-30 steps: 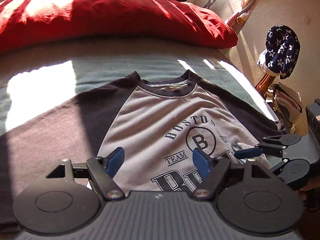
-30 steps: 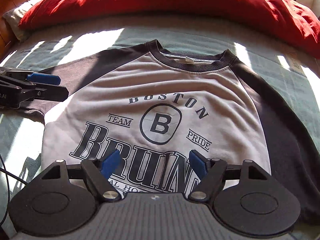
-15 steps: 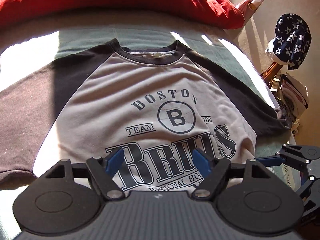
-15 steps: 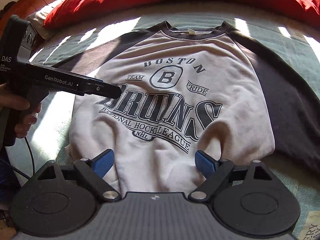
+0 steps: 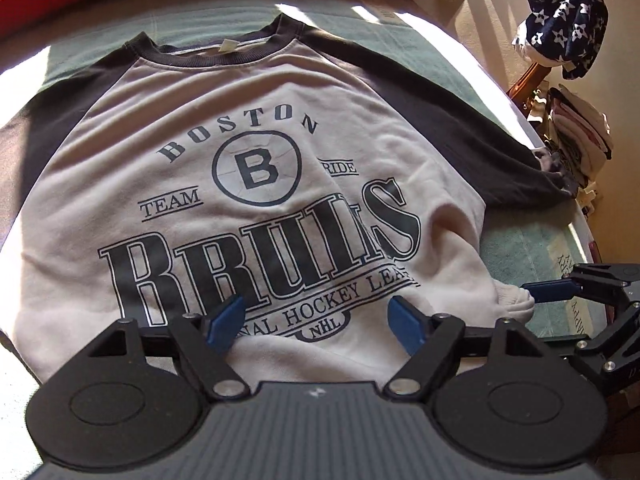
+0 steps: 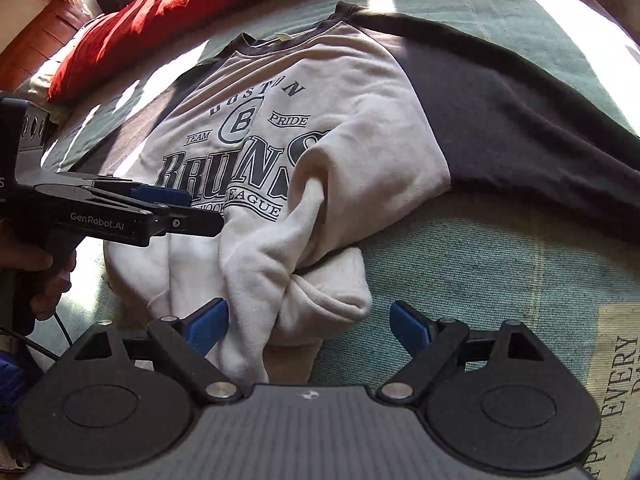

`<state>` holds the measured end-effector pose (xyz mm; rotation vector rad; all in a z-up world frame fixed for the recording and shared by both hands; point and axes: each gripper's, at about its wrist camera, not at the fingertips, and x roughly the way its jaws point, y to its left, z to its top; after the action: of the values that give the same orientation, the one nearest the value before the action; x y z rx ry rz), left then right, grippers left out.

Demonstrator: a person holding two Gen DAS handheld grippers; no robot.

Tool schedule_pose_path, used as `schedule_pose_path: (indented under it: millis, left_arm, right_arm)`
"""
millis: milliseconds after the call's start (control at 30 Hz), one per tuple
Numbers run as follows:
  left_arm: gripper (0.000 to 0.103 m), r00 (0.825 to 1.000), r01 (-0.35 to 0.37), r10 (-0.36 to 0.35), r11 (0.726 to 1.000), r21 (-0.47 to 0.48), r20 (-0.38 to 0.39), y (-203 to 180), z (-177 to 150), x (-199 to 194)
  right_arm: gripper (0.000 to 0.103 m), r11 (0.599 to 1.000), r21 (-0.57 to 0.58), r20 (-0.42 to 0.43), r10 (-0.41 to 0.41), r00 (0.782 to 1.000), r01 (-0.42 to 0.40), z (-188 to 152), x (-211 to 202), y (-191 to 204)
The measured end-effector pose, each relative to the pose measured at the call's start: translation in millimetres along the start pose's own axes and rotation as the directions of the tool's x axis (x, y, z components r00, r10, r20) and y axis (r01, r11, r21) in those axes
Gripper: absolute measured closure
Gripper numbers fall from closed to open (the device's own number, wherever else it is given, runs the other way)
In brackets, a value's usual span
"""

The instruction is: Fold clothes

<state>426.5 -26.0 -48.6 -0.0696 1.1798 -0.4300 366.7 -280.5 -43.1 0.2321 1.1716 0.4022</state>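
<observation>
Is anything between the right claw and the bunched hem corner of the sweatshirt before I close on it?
Nothing visible is in the way. The right claw is open with the bunched hem corner of the sweatshirt already between its pads. The left claw sits off to the side over the print.

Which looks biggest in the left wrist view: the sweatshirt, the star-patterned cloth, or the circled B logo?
1. Sweatshirt, by far.
2. Star-patterned cloth and B logo look alike in size; the cloth lies farther off, so unsure.
</observation>
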Motion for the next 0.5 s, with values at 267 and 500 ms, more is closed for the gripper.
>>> schedule_pose_path:
  millis: [267,500]
  left_arm:
    - [0.024,0.995,0.007,-0.013,0.998,0.062,0.1,-42,57,-4]
    - [0.024,0.993,0.053,-0.068,0.987,0.153,0.1,-90,87,26]
  right_arm:
    - [0.02,0.989,0.064,0.116,-0.14,0.983,0.134,20,-50,-82]
    - [0.05,0.958,0.006,0.184,-0.283,0.941,0.287,49,-84,-157]
